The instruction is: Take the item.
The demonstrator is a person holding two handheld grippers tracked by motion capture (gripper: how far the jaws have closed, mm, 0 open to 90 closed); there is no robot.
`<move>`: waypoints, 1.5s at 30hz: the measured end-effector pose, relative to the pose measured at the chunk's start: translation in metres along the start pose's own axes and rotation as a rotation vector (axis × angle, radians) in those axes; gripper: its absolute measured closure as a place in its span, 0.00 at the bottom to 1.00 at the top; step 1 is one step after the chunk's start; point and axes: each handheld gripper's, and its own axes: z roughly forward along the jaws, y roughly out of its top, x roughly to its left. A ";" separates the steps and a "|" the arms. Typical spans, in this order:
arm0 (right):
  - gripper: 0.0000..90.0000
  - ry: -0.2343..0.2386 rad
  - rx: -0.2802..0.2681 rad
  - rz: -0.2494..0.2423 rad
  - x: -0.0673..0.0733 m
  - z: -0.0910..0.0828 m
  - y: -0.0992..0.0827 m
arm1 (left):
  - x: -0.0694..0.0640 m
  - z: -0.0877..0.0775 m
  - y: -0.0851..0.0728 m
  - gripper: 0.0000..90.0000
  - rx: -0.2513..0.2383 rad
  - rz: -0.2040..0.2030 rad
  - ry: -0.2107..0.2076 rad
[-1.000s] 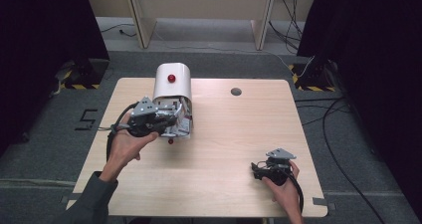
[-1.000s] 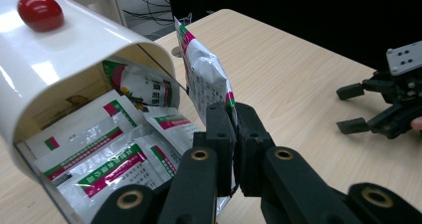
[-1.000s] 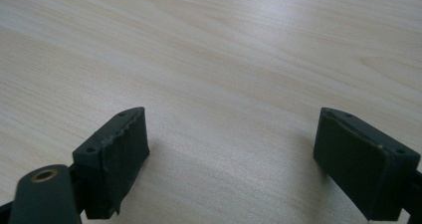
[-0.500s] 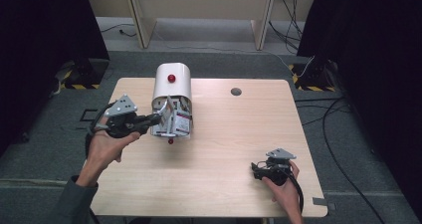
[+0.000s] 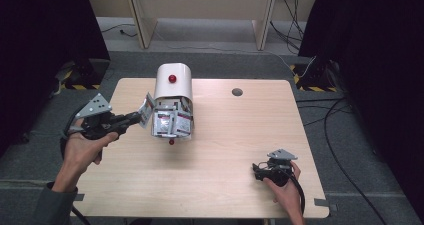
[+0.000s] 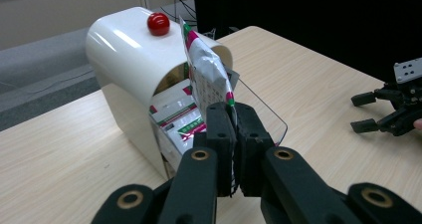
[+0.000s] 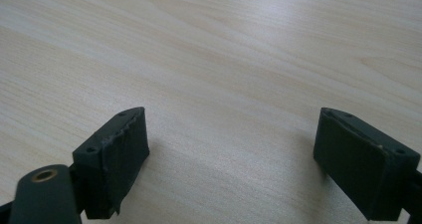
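Note:
A white round-topped dispenser (image 5: pixel 173 82) with a red knob (image 6: pixel 158 23) stands at the back left of the wooden table (image 5: pixel 235 135). Its clear front flap (image 6: pixel 259 109) hangs open over several red, green and white packets (image 5: pixel 171 121). My left gripper (image 5: pixel 137 117) hovers just left of the dispenser's mouth, shut on the lower edge of one such packet (image 6: pixel 209 79), which stands upright above the jaws (image 6: pixel 234 119). Near the front right corner my right gripper (image 5: pixel 256 171) rests low over the wood, open with nothing between its fingers (image 7: pixel 231 154).
A small round grommet hole (image 5: pixel 237 91) sits in the table behind the centre. A loose red knob (image 5: pixel 171 142) lies at the flap's front edge. Cables (image 5: pixel 320 115) trail over the grey floor to the right.
My left gripper has drawn back leftward from the dispenser's mouth, taking one packet out with it. The right gripper has kept still.

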 end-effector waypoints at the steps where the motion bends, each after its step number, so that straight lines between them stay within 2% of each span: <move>1: 0.16 0.000 0.000 0.000 0.000 0.000 0.000 | 0.002 -0.002 -0.001 0.96 -0.001 -0.003 0.003; 10: 0.16 0.000 0.000 0.000 0.000 0.000 0.000 | 0.017 -0.019 -0.009 0.96 0.004 -0.014 0.053; 18: 0.16 0.000 0.000 0.000 0.000 0.000 0.000 | 0.030 -0.017 -0.022 0.96 0.011 -0.037 0.091; 22: 0.16 0.000 0.000 0.000 0.000 0.000 0.000 | 0.036 -0.013 -0.028 0.96 0.025 -0.037 0.127; 28: 0.16 0.000 0.000 0.000 0.000 0.000 0.000 | 0.045 -0.005 -0.040 0.96 0.036 -0.051 0.160; 30: 0.16 0.000 -0.002 0.000 0.000 0.000 0.000 | 0.048 0.001 -0.046 0.96 0.048 -0.051 0.181; 34: 0.16 0.000 -0.002 0.002 0.000 0.000 0.000 | 0.054 0.013 -0.060 0.96 0.052 -0.075 0.193; 36: 0.16 0.000 -0.002 -0.001 0.000 0.000 0.000 | 0.056 0.017 -0.066 0.96 0.061 -0.066 0.221; 39: 0.16 0.000 -0.002 -0.001 0.000 0.000 0.000 | 0.062 0.022 -0.076 0.96 0.058 -0.092 0.230; 45: 0.16 0.000 -0.003 -0.002 0.000 0.000 0.000 | 0.067 0.031 -0.093 0.96 0.083 -0.086 0.258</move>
